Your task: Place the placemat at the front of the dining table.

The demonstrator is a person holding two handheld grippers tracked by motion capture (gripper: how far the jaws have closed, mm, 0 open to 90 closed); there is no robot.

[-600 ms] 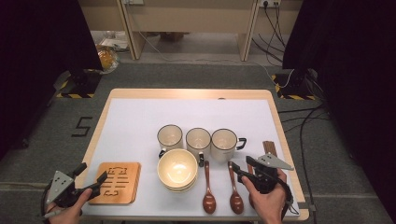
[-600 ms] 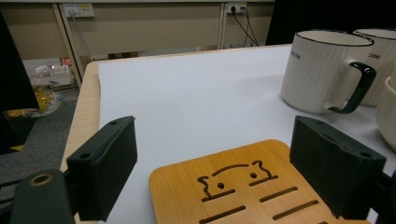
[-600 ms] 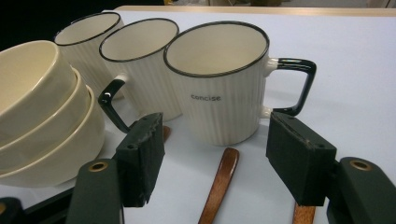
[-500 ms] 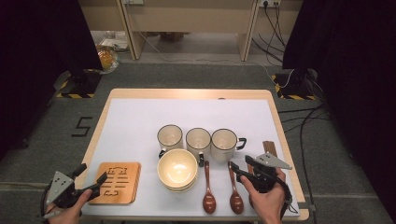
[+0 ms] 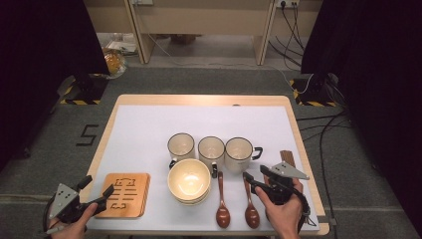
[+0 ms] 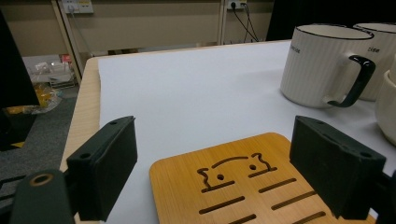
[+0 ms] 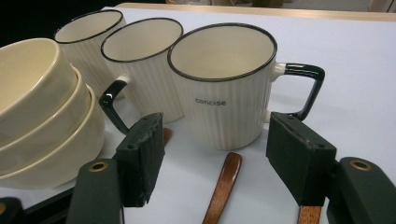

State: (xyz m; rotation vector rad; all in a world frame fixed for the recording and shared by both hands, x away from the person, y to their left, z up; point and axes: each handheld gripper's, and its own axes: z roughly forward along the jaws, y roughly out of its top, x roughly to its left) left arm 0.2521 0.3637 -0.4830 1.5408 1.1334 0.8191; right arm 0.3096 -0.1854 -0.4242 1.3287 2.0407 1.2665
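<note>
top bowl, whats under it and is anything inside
The top bowl sits nested on more cream bowls, three in the stack by the right gripper view. Its inside looks empty. Whatever lies inside the lower bowls is covered.

High view looks forward and down over the whole worktop (image 5: 149,124). Left claw view sits low and close at the near-left corner, facing far-right; right claw view hugs the near right. Both catch the mugs (image 7: 224,84) the high view shows

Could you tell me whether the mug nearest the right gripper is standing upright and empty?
Yes, upright and empty: the mug stands on its base, rim up, and its pale inside holds nothing, as seen between the right gripper's open jaws.
</note>
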